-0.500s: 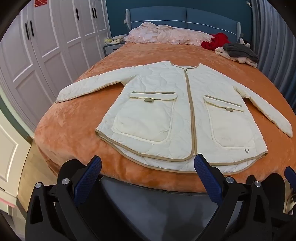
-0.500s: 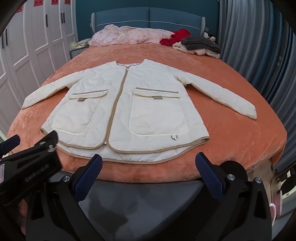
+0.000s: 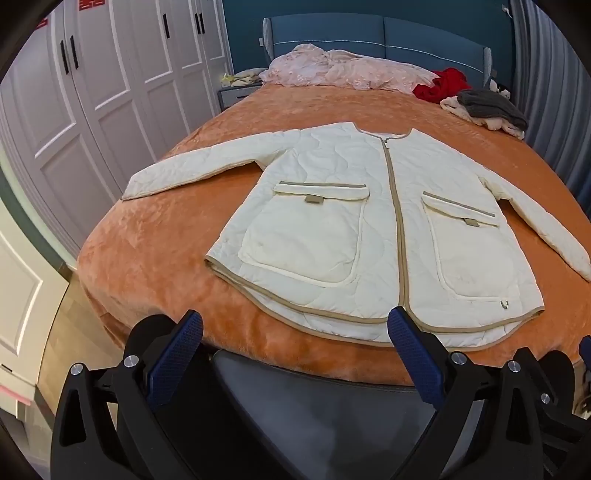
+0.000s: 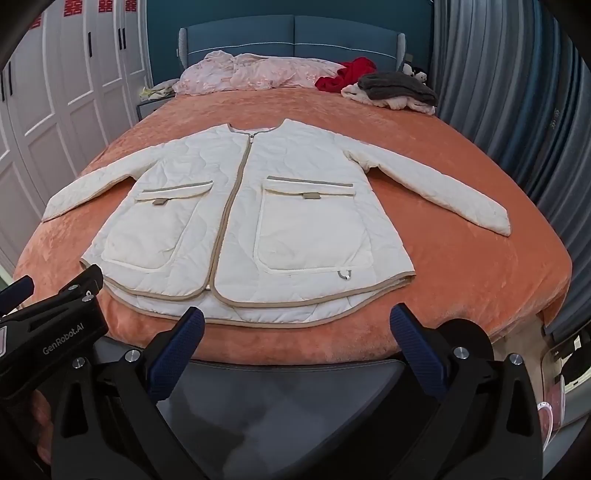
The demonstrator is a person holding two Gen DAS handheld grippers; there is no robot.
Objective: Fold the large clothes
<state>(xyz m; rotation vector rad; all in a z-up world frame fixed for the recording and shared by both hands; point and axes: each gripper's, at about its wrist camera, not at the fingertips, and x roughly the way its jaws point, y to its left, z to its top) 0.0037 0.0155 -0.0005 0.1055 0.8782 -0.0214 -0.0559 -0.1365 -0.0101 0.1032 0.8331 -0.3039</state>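
A cream quilted jacket [image 3: 354, 221] lay face up and zipped, both sleeves spread, across the middle of the frame on an orange bedspread [image 3: 155, 251], its hem toward the cameras. Against the frames of half a second earlier, the jacket had not shifted; the two views had changed only slightly. One jacket, two flap pockets and two sleeves could be counted. The left gripper [image 3: 295, 354] and the right gripper [image 4: 297, 347] sat low in their frames with jaws spread wide and nothing between them, short of the hem and touching no cloth. At the top of the frame a pink quilt [image 4: 258, 72] lay against the blue headboard [image 4: 295, 33], with one red garment [image 4: 349, 75] and a grey-and-cream pile [image 4: 395, 90] at upper right. White wardrobe doors [image 3: 92, 103] filled the left edge. Nothing lay on the jacket.
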